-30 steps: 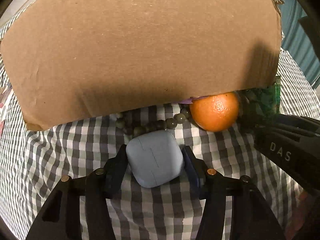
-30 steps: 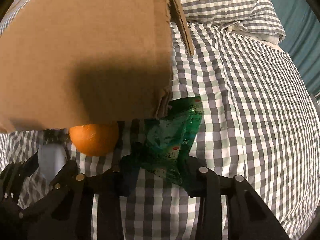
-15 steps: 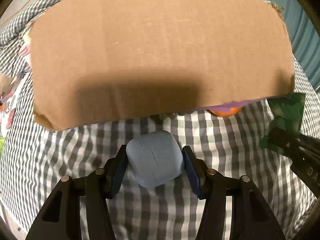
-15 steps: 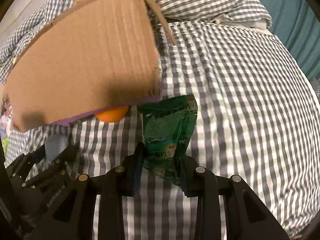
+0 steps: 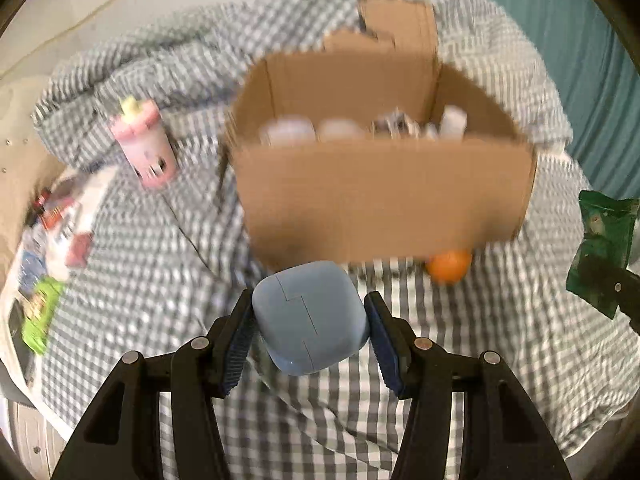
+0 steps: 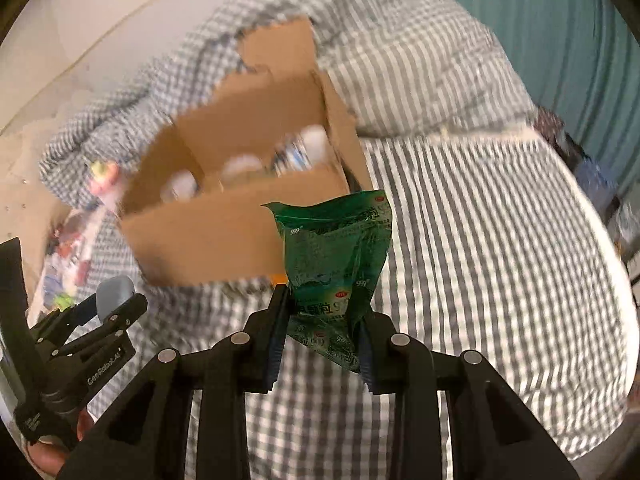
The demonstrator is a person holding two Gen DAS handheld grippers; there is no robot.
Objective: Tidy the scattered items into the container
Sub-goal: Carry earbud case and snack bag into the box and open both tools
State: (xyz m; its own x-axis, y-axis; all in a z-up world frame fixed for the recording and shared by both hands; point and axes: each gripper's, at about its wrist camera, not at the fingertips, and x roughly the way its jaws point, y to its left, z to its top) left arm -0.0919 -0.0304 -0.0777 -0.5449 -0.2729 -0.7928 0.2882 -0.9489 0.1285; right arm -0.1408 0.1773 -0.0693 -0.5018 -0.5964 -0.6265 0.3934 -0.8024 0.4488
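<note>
- Left gripper (image 5: 310, 320): clamped on one blue case (image 5: 310, 316), held near the cardboard box (image 5: 384, 196).
- Right gripper (image 6: 322, 334): clamped on one green sachet (image 6: 336, 264), printed "999", right of the box.
- One orange (image 5: 448, 266) against the box's near wall.
- One pink cup (image 5: 146, 144) far left; box contents blurred.

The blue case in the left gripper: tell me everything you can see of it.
The blue case is a small, matte, rounded-corner shell, plastic by the look, with a stepped seam across its face. It seems closed. The left gripper is shut on it, one ribbed pad on each side, holding it tilted above the checked bedding, in front of the cardboard box.
</note>
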